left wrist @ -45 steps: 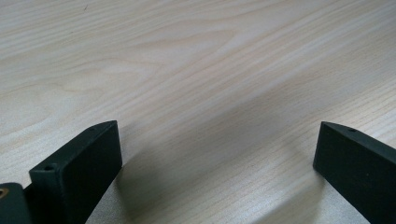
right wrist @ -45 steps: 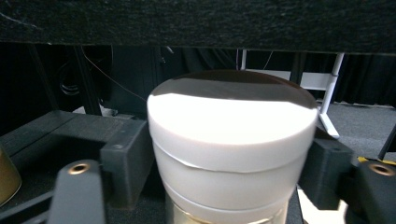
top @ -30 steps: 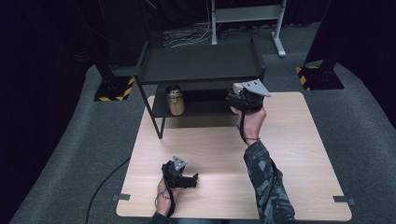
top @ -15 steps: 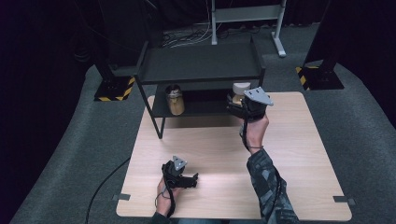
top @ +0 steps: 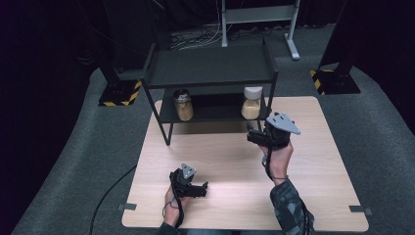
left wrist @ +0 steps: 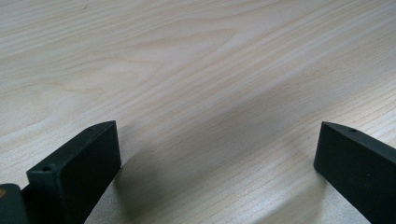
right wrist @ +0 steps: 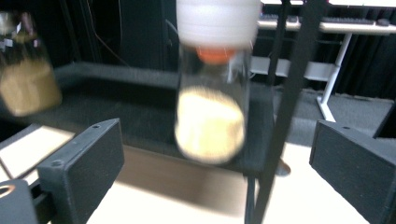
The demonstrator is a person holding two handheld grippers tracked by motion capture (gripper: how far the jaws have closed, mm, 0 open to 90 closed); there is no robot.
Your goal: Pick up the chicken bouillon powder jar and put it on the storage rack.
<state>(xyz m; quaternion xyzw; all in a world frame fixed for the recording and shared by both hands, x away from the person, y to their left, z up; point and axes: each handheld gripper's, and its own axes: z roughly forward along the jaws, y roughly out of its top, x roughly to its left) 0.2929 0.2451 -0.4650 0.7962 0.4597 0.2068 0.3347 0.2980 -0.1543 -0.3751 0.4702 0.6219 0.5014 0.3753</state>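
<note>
A glass jar with a white lid (top: 252, 103) and pale yellow powder stands on the right of the lower tier of a black shelf (top: 210, 66). In the right gripper view the jar (right wrist: 212, 93) is upright beyond the jaws, apart from them. My right gripper (top: 250, 137) hovers over the table just in front of the shelf; its jaws have just been opening and nothing is between them. A second jar (top: 183, 104) with tan contents stands at the tier's left. My left gripper (top: 203, 188) rests open on the wooden table (top: 220, 161).
A black shelf post (right wrist: 285, 107) stands just right of the white-lidded jar. The shelf's top tier is bare. Grey carpet surrounds the table, and black stands with yellow-striped feet (top: 117, 93) flank it. A cable (top: 107, 196) trails off the table's left side.
My right gripper has drawn back from the shelf toward the person and a little down, its jaws spreading, leaving the white-lidded jar on the lower tier. The left gripper has stayed put.
</note>
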